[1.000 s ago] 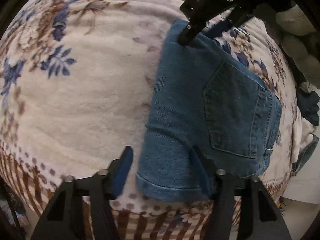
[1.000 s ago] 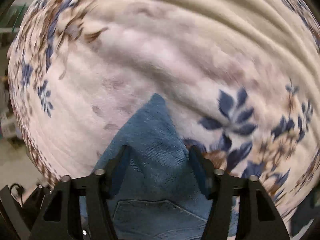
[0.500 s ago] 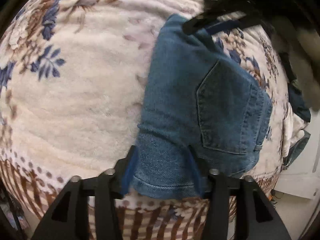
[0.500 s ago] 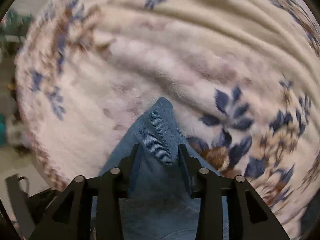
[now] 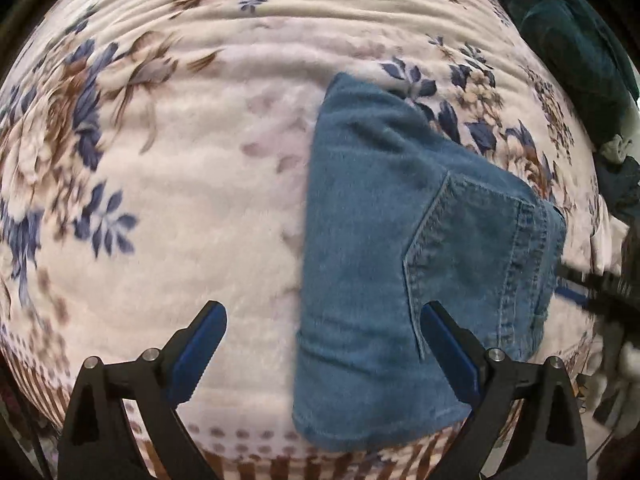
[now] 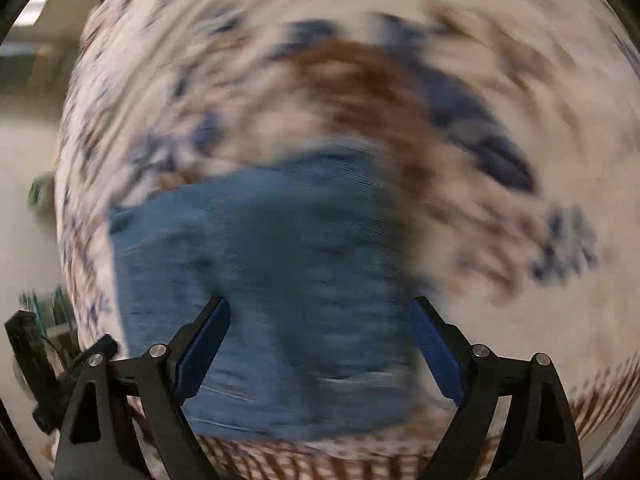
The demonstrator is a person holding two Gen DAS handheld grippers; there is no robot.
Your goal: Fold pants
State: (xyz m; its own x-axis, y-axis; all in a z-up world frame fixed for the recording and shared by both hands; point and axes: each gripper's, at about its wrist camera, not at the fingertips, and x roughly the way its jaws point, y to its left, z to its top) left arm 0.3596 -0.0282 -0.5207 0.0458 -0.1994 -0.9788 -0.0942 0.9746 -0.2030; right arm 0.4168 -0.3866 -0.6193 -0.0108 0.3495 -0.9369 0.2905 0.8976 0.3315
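The folded pants (image 5: 384, 248) lie as a compact, roughly rectangular bundle of mid-blue denim on a plush blanket (image 5: 192, 208), a fleecy cream fabric printed with blue and brown flowers and a brown striped and dotted border along its near edge. A stitched back pocket with a pointed lower corner faces up on the bundle, its double seams in paler thread, and a hemmed edge runs along the bundle's near end. The denim weave shows fine diagonal ribbing.

The left claw (image 5: 324, 336) hangs above the near end of the bundle with its jaws spread wide, having just been opening; one blue-padded finger is over bare blanket, the other over the denim by the pocket, and neither presses on cloth.

In the right wrist view, heavily smeared by blur, the right claw (image 6: 320, 336) also stands wide apart, having just been opening, with the pants (image 6: 264, 292) spread beneath and between its fingers, nothing gripped. At the left view's far right edge a dark, blurred tool reaches in beside the bundle.

A dark teal cloth (image 5: 568, 48) lies heaped at the blanket's far corner.
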